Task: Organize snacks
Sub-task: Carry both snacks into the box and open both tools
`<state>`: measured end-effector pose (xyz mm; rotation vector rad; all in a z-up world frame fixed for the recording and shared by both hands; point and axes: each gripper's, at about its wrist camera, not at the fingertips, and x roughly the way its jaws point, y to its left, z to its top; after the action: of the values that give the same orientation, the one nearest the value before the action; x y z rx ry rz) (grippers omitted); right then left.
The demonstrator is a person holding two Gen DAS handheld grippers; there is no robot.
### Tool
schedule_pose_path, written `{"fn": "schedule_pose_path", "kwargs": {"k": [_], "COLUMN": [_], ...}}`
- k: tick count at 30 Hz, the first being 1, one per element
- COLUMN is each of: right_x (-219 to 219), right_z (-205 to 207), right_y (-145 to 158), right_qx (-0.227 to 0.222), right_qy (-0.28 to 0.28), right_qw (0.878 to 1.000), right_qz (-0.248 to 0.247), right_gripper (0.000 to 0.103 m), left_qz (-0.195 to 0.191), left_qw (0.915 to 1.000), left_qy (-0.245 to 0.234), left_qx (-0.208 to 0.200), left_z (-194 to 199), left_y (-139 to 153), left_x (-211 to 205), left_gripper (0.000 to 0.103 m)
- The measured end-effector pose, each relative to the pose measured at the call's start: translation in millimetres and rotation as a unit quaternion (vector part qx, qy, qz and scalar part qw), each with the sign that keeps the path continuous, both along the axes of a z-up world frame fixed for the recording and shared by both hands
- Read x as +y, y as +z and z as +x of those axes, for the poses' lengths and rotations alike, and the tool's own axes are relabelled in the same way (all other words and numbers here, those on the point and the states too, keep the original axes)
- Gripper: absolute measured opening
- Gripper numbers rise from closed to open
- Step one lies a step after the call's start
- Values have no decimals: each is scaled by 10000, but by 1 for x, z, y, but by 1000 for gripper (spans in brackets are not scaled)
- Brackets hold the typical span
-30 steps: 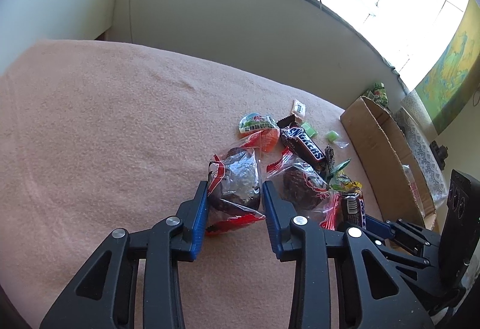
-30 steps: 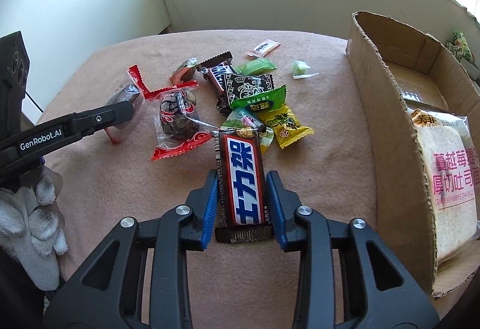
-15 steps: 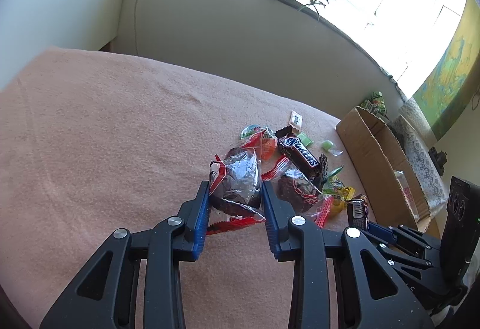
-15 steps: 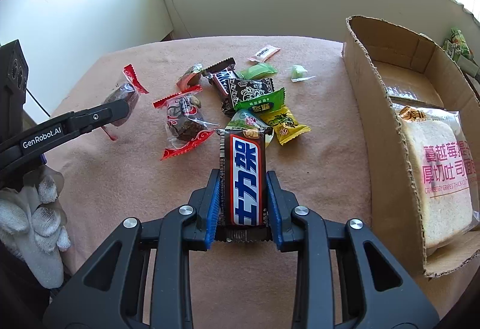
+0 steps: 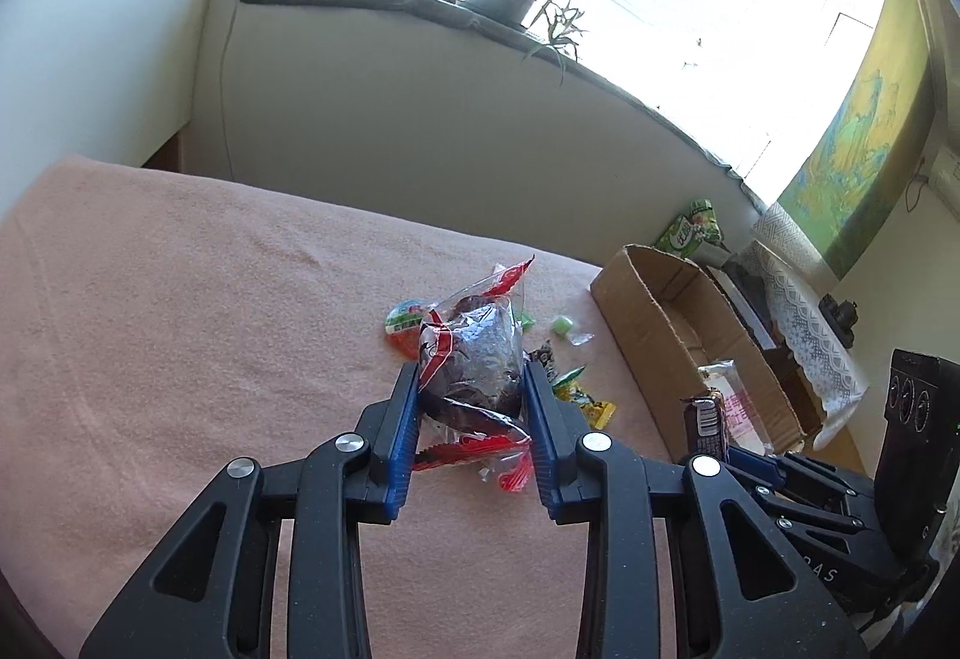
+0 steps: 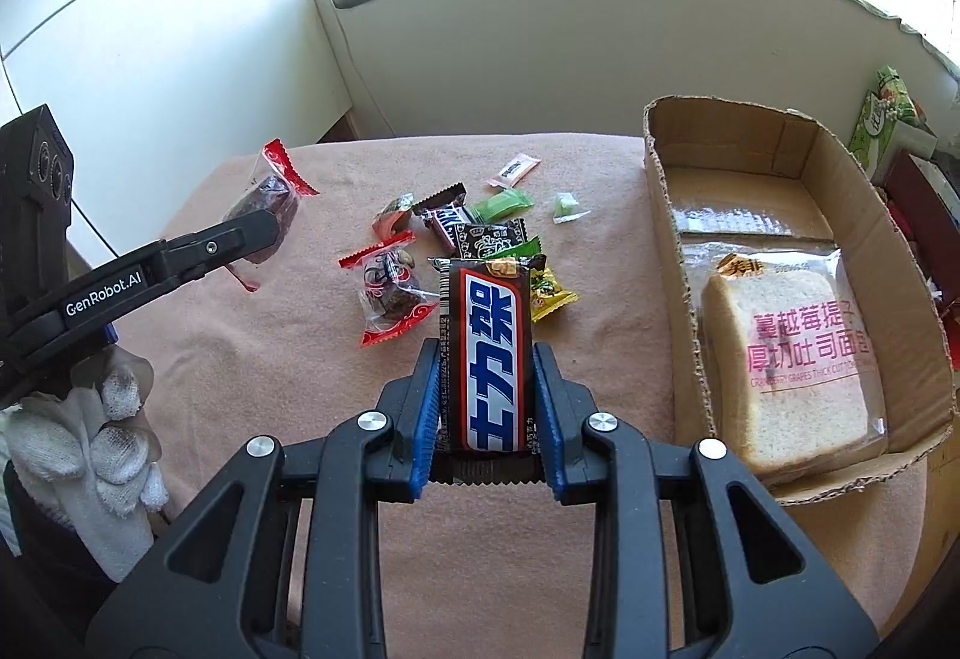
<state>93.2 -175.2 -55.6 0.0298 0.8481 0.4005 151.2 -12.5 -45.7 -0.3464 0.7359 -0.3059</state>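
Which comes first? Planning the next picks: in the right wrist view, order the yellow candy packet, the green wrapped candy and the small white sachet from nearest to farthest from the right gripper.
1. Yellow candy packet, just beyond the right gripper.
2. Green wrapped candy, mid-pile.
3. Small white sachet, far edge.

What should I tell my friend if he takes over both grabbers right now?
Left hand-held gripper: shut on a clear red-edged bag of dark snack, lifted off the pink cloth.
Right hand-held gripper: shut on a brown chocolate bar, also lifted.
Cardboard box: on the right, holds only a packet of sliced bread.
Done: two snacks picked up.
Left: probably drop both into the box, then gather the small snack pile on the cloth.
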Motion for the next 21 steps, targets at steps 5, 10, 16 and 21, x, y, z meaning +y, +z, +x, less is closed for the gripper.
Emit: {"fn": "schedule_pose_path", "kwargs": {"k": [5,10,16,21], "right_x": [-17,-47,-85,-115], "right_z": [4,16,35,51], "right_y": [18,33,41,45], "right_qx": [-164,-298,-371,-387], "right_qy": [-91,-285,-581,-802], "right_qw": [9998,9991,9976,9960], "right_qz": [21,53,23,20], "right_gripper": [30,30,30,30], "left_qz": [12,54,68,128], "left_qw": [9997,9990,9971,9950], "left_qy": [-197,-400,-697,-937], "left_qx": [-128,-207,-309,-330], "left_z": [10,23,36,47], "left_y": [10,18,26,25], "left_x": [-21,-46,-81,-111], "left_gripper": [31,31,31,31]}}
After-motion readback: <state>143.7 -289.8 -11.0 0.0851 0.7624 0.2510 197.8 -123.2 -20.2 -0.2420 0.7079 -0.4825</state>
